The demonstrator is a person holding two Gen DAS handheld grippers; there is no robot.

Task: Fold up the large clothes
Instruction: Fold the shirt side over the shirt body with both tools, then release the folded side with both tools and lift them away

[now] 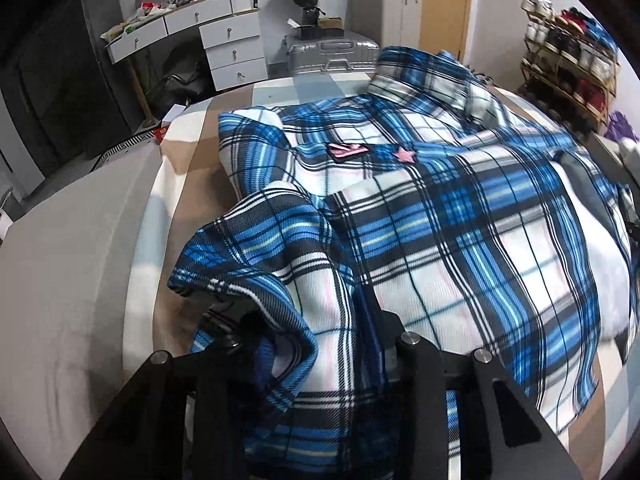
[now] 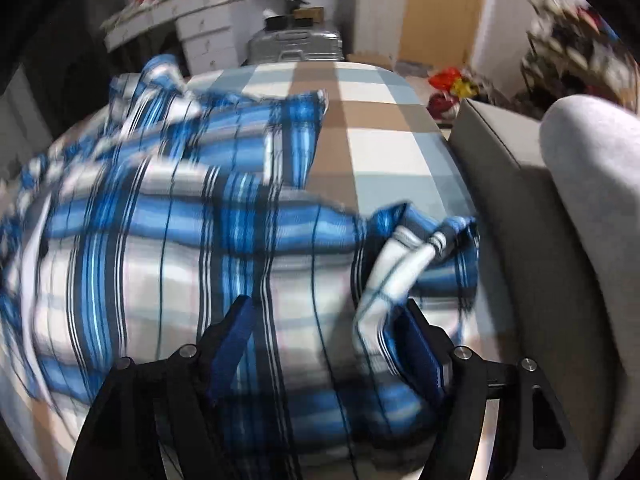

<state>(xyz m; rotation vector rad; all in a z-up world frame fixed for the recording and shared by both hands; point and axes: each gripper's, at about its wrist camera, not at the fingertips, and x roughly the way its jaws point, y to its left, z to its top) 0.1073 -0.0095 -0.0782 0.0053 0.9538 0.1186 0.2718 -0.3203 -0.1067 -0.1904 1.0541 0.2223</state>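
A blue, white and black plaid shirt [image 1: 420, 200] lies spread on the checked bed [image 1: 280, 88], collar at the far end, with two pink patches on its chest. My left gripper [image 1: 316, 344] sits at the near hem; cloth drapes over its fingers, so I cannot tell how the jaws stand. In the right wrist view the shirt [image 2: 160, 240] is motion-blurred and fills the left and middle. My right gripper [image 2: 332, 336] is open, its blue-padded fingers [image 2: 236, 340] apart with shirt cloth lying between them and a bunched fold by the right finger.
A grey sofa arm [image 2: 560, 240] runs along the bed's right side. Beyond the bed stand a silver suitcase [image 1: 332, 56], a white drawer desk [image 1: 224, 40] and a shoe rack [image 1: 572, 52]. The bed's left edge [image 1: 144, 240] drops to a grey surface.
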